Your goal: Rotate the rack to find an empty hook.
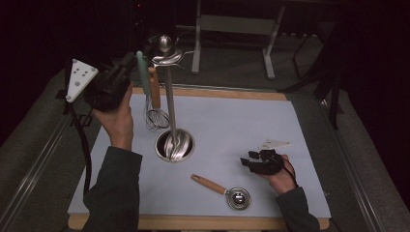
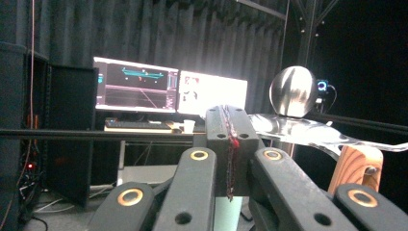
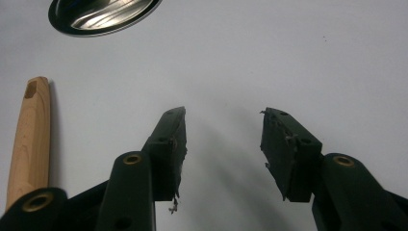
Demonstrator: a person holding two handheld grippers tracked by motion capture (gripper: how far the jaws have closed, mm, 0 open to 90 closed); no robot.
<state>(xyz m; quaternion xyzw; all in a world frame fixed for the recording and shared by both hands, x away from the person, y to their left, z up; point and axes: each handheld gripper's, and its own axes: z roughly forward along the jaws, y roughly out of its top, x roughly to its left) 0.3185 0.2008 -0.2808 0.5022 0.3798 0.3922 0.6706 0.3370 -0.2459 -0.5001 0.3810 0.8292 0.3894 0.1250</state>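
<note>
The left gripper [image 1: 131, 62], jaws pressed together on a mint-green handle [image 1: 142, 67], held it up at the far left beside the stand's [image 1: 170, 96] top hooks; a small misjudgement could have missed the hook or rocked the thin stand. The handle looked slim and smooth. The right gripper [image 1: 250, 159] rested spread and empty, near right, beside the wooden-handled strainer [image 1: 223, 190].

The table [image 1: 270, 125] was lit from above; surroundings were left dark, and glare was thrown by the monitors [image 2: 211, 94].
</note>
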